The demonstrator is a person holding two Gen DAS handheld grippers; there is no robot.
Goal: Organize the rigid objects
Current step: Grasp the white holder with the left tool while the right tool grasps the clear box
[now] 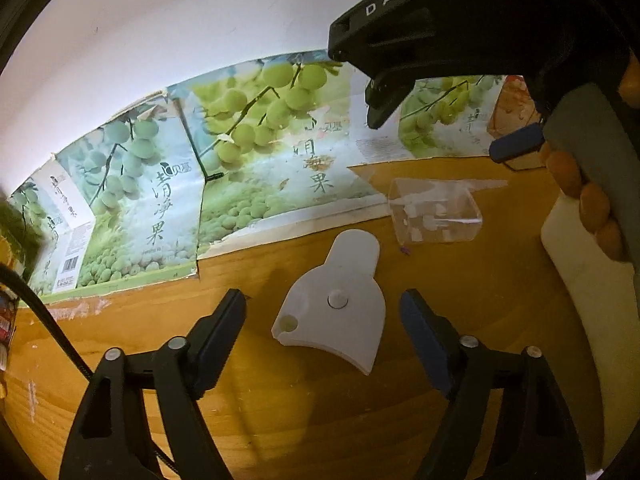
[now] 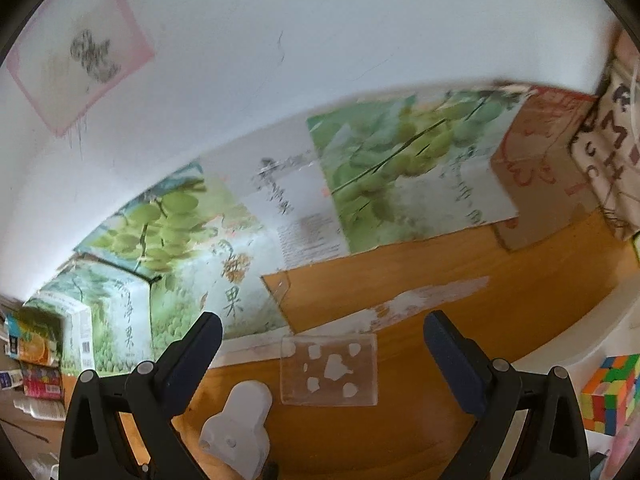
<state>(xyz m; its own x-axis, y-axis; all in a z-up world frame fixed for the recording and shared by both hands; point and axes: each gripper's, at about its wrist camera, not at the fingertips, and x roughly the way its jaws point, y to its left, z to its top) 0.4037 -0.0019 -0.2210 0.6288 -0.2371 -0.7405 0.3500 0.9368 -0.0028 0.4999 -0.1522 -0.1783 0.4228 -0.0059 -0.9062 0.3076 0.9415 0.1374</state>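
The left gripper (image 1: 324,312) hovers low over the wooden table (image 1: 280,420) with its fingers spread wide and nothing between them but air; the white plastic piece (image 1: 336,300), a flat fan-shaped part with a rounded tab and a small central stud, lies flat on the wood in the gap between the two fingertips, touching neither. Just beyond the white plastic piece, toward the wall, sits a clear plastic box (image 1: 436,212) with small white bits inside. Above and to the right of that piece, the right gripper (image 1: 440,136) hangs in the air, gripped by the person's hand (image 1: 588,200). In its own view the right gripper (image 2: 324,344) also stands wide apart and holds nothing, with the clear plastic box (image 2: 330,370) resting on the table between its fingertips and the white plastic piece (image 2: 240,424) lying near and to the left of the box. Behind the white plastic piece, flattened grape-printed cartons (image 1: 240,152) lean against the white wall (image 1: 180,40). Well to the right of that piece, a colourful puzzle cube (image 2: 610,394) sits at the table's edge.
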